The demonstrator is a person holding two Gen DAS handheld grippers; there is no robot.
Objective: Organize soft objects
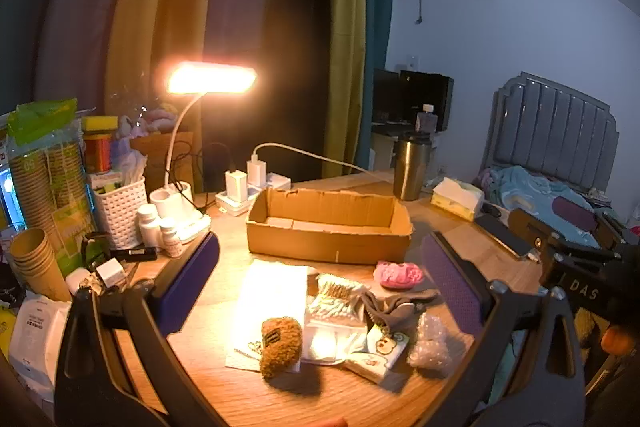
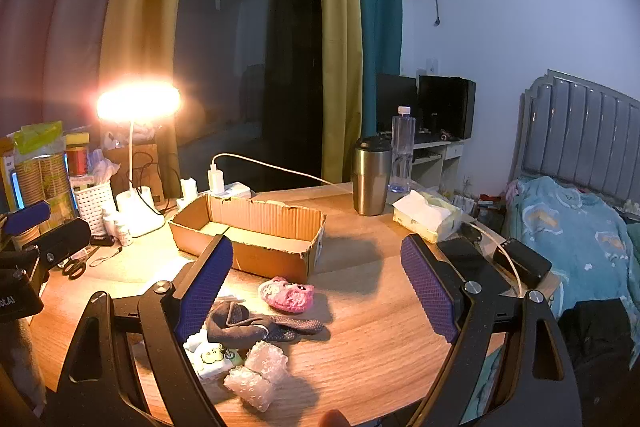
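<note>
Pink crocheted piece (image 2: 286, 294) lies crumpled beside the cardboard box (image 2: 256, 231); left gripper (image 1: 320, 281) and right gripper (image 2: 316, 285) both spread, empty

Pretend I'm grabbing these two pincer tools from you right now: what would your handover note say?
Left gripper: open, empty, above the pile.
Right gripper: open, empty.
Cardboard box: looks empty, at the table's middle.
In front of it, loose on the table: pink knitted piece, dark sock, brown fuzzy toy, bubble wrap, tissue packs, white cloth.
Done: nothing boxed yet.
Left: probably move each soft item into the box.
</note>
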